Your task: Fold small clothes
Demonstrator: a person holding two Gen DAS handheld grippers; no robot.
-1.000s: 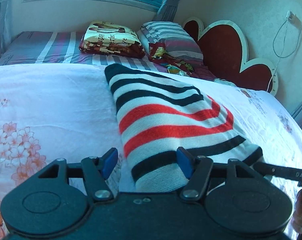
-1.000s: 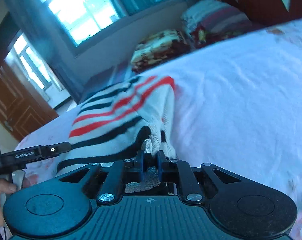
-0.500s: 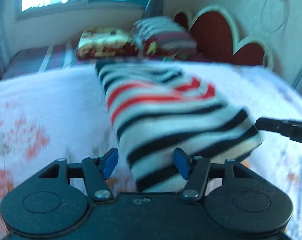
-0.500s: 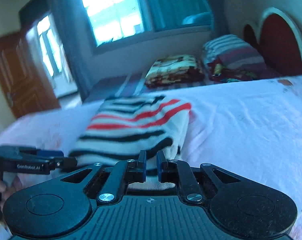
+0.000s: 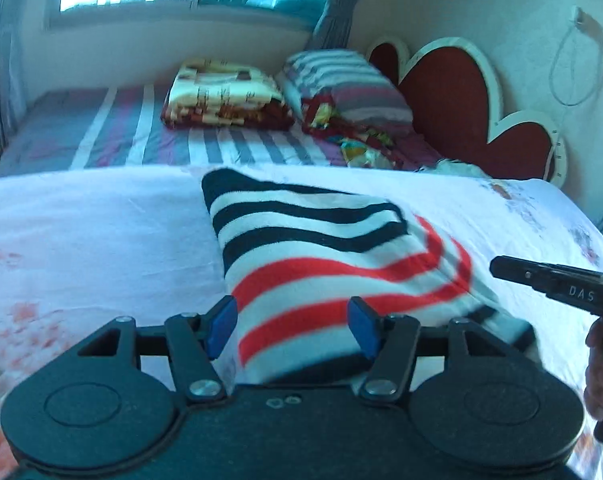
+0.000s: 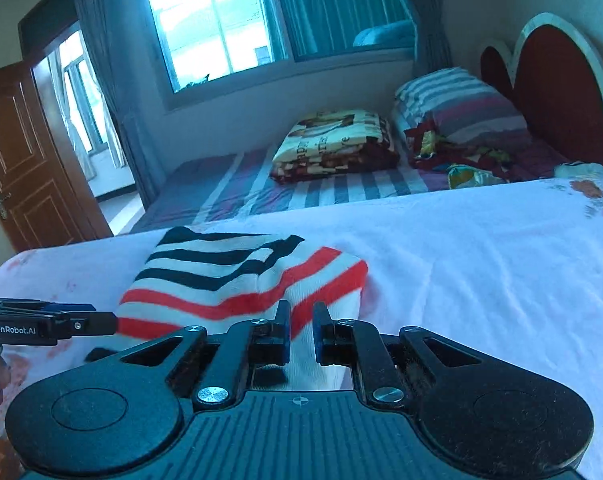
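A folded knit garment (image 5: pixel 321 248) with black, white and red stripes lies on the white floral sheet (image 5: pixel 93 232); it also shows in the right wrist view (image 6: pixel 237 280). My left gripper (image 5: pixel 289 324) is open, its blue pads on either side of the garment's near end. My right gripper (image 6: pixel 300 328) has its jaws slightly apart over the garment's near right corner; no cloth is pinched between them. The right gripper's body shows at the right of the left wrist view (image 5: pixel 561 284), and the left gripper shows at the left of the right wrist view (image 6: pixel 41 322).
A second bed with a striped sheet (image 5: pixel 141 136) lies behind, bearing a folded blanket (image 5: pixel 225 96) and a striped pillow (image 5: pixel 345 84). A red heart-shaped headboard (image 5: pixel 457 108) stands at the right. A window (image 6: pixel 217 24) and a brown door (image 6: pixel 17 160) are at the back left.
My right gripper let go of the garment's edge and opened a little. The garment's near end was carried forward over itself, so the red stripes now lie nearest. The left gripper stayed open.
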